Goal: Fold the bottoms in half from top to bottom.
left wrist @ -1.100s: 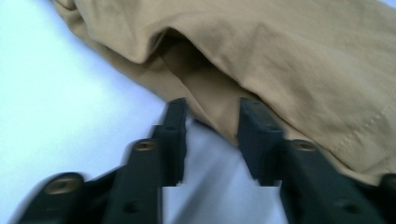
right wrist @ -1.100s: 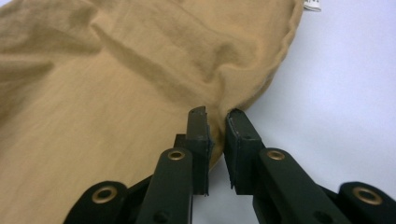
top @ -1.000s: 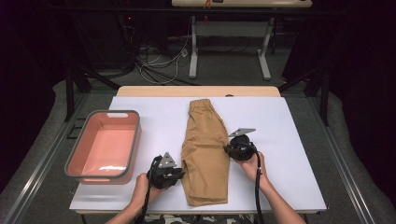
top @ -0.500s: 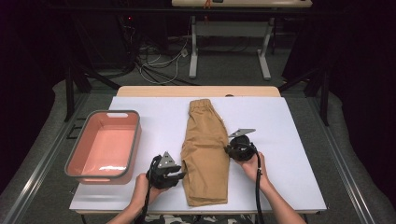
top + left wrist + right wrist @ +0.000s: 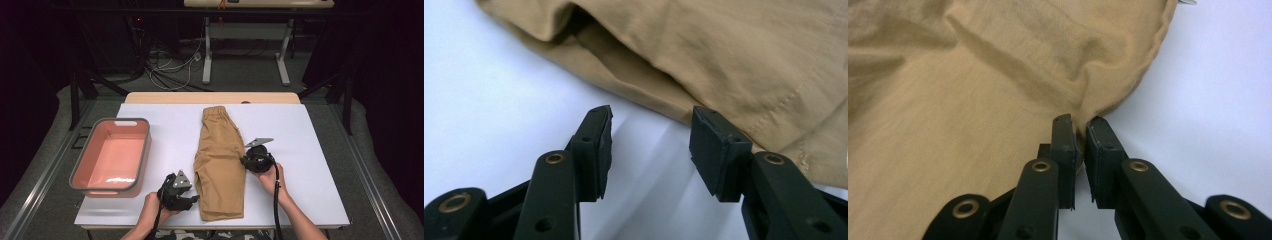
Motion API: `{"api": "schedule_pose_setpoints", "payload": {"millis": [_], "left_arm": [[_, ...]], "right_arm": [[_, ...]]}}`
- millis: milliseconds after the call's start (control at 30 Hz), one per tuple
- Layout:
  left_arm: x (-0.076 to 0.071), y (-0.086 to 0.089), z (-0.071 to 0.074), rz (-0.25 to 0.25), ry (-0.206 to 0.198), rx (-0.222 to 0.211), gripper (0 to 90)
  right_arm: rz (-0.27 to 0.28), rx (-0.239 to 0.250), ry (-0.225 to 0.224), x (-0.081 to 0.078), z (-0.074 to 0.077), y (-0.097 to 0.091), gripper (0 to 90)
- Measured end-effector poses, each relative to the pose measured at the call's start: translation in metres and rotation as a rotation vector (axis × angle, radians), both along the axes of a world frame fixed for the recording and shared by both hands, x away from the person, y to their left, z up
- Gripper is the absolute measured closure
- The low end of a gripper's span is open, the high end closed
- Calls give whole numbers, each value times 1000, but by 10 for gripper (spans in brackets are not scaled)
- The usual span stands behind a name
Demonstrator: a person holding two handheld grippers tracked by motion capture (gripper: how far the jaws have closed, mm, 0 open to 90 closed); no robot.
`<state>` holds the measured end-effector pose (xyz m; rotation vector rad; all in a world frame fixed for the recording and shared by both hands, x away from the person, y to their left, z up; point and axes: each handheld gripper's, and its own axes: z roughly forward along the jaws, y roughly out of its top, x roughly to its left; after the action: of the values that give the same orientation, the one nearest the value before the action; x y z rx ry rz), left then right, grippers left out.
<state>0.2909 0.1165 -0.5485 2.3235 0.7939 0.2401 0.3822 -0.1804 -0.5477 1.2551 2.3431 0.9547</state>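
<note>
While folded lengthwise, tan shorts [image 5: 220, 160]

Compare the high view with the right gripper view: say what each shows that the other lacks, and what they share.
High view alone: the pink bin left of the shorts, the left gripper at the shorts' lower left edge, both hands and the table's far edge. Right gripper view alone: the right gripper close up, its jaws pinching a fold at the cloth's edge. Both: the tan shorts on the white table.

My left gripper [image 5: 186, 196] and right gripper [image 5: 250, 161]: black jaws, brass-coloured rivets, grey three-cornered top plates, black trailing cables. My forearms are bare.
</note>
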Motion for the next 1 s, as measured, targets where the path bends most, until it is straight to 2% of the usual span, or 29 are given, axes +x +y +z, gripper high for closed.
{"api": "schedule_pose_setpoints", "payload": {"millis": [67,133,200,233,333,400,433,467,500,533,667,800,867,900,1000], "left_arm": [[2,1,4,15,4,-45,481],[4,-2,10,-4,-3,-87,482],[6,-10,13,-26,10,-108,488],[8,-14,13,-39,11,-102,486],[15,-25,4,-50,62,-81,459],[17,-28,-3,-47,87,-88,442],[17,-29,-5,-46,90,-81,443],[17,-29,-6,-43,74,-86,448],[16,-29,-7,-30,76,-98,466],[16,-28,-7,-39,60,-93,494],[15,-26,-11,-29,46,-140,656],[16,-27,-14,-39,25,-154,814],[16,-25,-13,-43,45,-170,877],[15,-25,-13,-48,41,-157,885],[11,-19,-11,-59,76,-173,893]], "right_arm": [[1,6,-2,0,0,0,833],[6,5,-3,0,0,1,832],[5,1,-4,0,0,1,832],[6,5,0,0,0,2,832],[11,-4,-1,-1,0,3,834],[5,-3,3,-1,0,3,842],[10,-4,4,-1,0,3,849],[10,-3,-3,0,-1,3,852],[10,-5,-1,0,-1,2,855],[12,-10,3,1,-2,2,856],[11,-15,6,1,-4,4,862],[13,-14,5,1,-5,5,868],[13,-12,0,1,-5,5,868],[12,-13,6,1,-5,4,868],[8,-7,3,1,-5,4,868]]}}
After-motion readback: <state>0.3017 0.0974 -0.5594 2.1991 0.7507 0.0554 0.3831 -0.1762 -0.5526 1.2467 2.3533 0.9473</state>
